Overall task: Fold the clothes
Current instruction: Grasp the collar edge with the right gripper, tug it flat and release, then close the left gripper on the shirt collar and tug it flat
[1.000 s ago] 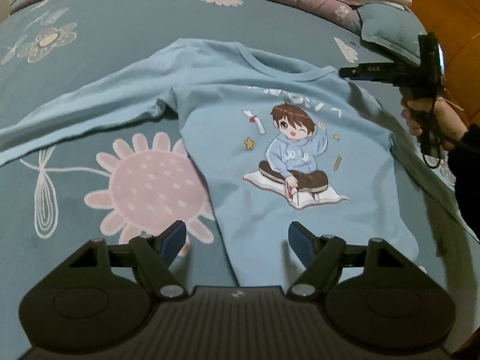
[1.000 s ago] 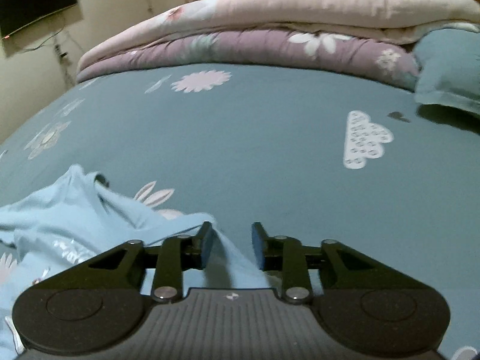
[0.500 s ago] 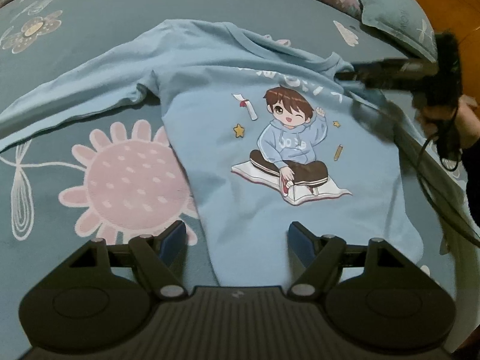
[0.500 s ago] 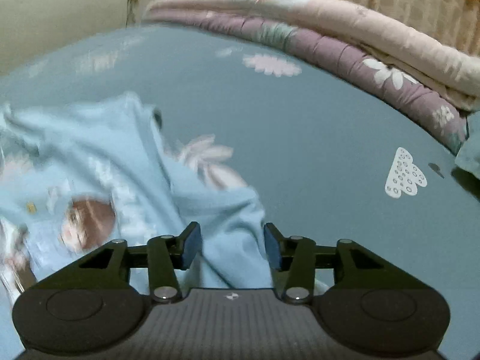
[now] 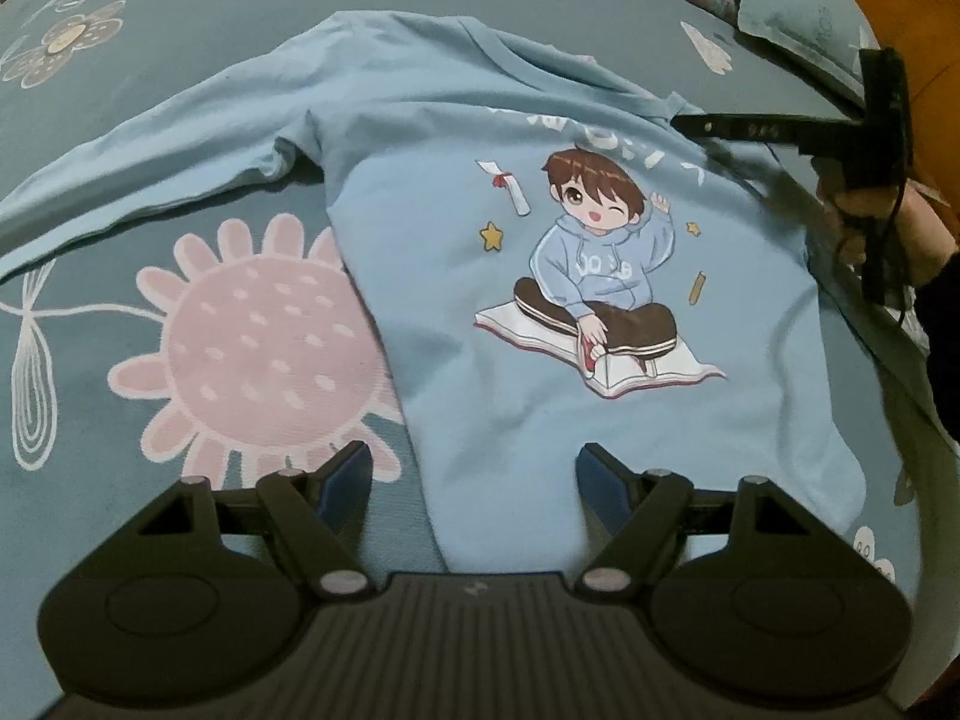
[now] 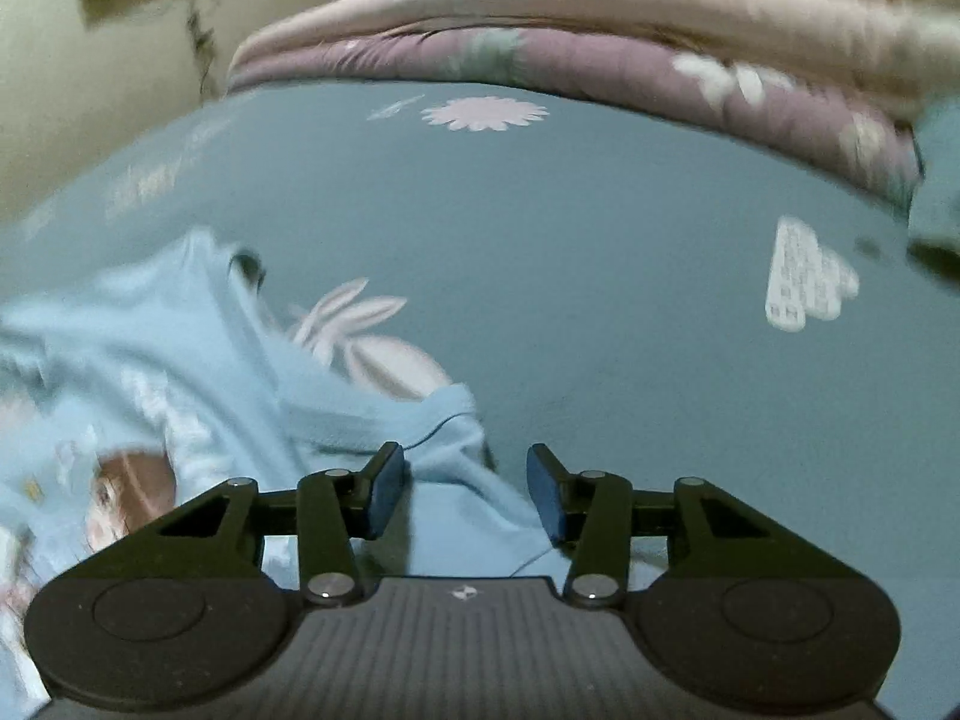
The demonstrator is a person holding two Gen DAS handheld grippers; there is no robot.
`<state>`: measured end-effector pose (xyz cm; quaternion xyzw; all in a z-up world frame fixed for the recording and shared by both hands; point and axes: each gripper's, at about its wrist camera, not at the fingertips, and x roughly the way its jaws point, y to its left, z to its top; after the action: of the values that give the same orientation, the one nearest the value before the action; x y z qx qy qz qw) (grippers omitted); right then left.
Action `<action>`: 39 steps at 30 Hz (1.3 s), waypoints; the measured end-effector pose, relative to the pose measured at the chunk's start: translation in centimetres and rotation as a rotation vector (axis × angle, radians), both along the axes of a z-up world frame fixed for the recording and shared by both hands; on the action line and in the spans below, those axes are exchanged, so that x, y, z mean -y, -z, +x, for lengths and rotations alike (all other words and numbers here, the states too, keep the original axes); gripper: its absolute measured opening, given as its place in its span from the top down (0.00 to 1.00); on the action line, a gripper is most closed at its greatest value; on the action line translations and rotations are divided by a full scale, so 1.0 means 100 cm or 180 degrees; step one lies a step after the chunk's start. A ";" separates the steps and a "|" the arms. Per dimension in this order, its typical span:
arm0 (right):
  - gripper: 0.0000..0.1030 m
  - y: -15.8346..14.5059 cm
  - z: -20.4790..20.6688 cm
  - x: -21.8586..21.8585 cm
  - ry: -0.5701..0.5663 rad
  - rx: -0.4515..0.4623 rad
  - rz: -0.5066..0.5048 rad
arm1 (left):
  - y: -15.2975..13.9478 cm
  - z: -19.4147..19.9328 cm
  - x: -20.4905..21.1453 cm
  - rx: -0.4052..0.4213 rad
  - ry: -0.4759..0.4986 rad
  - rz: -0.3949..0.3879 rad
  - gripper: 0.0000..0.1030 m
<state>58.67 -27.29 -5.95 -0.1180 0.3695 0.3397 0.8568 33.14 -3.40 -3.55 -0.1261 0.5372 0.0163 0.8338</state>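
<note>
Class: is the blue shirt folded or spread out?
Mostly spread: the shirt lies print-up on the bed, one sleeve stretched sideways; the other side is hidden.

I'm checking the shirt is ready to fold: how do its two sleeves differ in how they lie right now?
The left sleeve lies stretched out flat across the bedsheet, fully in view. The right sleeve is bunched near the shoulder, its length hidden, with the open right gripper over it. The left sleeve has no gripper near it; the left gripper hovers open at the hem. Both sleeves are the same light blue as the shirt.
</note>
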 end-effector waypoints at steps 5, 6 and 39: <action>0.91 -0.010 -0.023 -0.020 -0.0207 0.0341 -0.0263 | -0.001 0.002 0.001 -0.0009 0.0024 0.0009 0.26; 0.91 -0.015 -0.023 -0.017 -0.0143 0.0441 -0.0227 | -0.001 0.002 0.001 -0.0008 0.0028 0.0008 0.26; 0.59 -0.023 -0.201 -0.020 0.0389 -0.0569 0.0137 | -0.028 -0.005 -0.026 0.0528 0.0301 -0.0214 0.26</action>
<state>38.61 -25.32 -3.66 -0.0460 0.4436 0.3039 0.8419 32.61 -0.84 -0.72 -0.1294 0.4719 -0.0516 0.8706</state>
